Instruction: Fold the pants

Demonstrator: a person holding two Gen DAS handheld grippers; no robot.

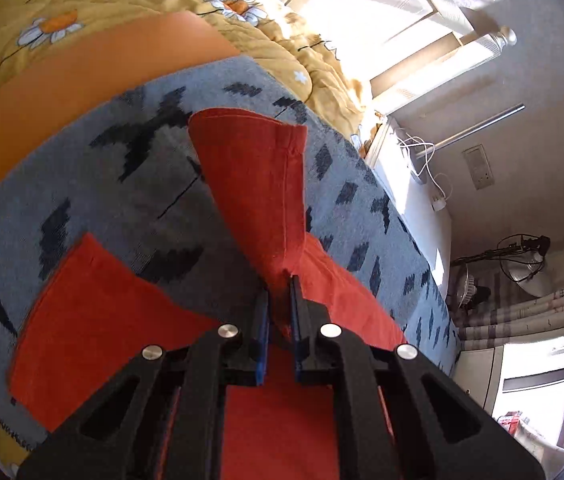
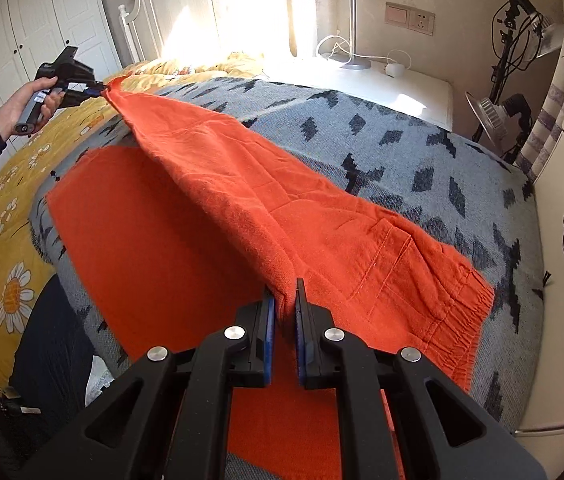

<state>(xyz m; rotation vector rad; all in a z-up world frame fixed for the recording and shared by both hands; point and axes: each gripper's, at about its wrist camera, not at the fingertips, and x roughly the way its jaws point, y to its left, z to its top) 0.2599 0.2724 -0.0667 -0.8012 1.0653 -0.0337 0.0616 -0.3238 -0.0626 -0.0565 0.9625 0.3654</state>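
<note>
The orange pants (image 2: 266, 184) lie on the bed's grey patterned blanket (image 2: 421, 152), one leg flat toward the near edge where the person stands, the other leg raised and stretched taut between the two tools. The right gripper (image 2: 285, 300) pinches the fabric at the waistband end, near the elastic and the stitched pocket; the left gripper (image 2: 96, 90), seen far off in the right wrist view and held by a hand (image 2: 28, 108), is clamped on the hem end toward the headboard side of the bed. In the left wrist view the left gripper (image 1: 280, 296) has its jaws pressed onto a gathered bit of orange cloth, with the cuff standing up beyond it. So the long axis of the lifted leg runs from the right tool straight to the left one, roughly along the bed, and the flat leg lies beside and below it, on the person's side. The fold likely depends on carrying that raised leg sideways over the flat one, both ends moving together. No containers are in view.
</note>
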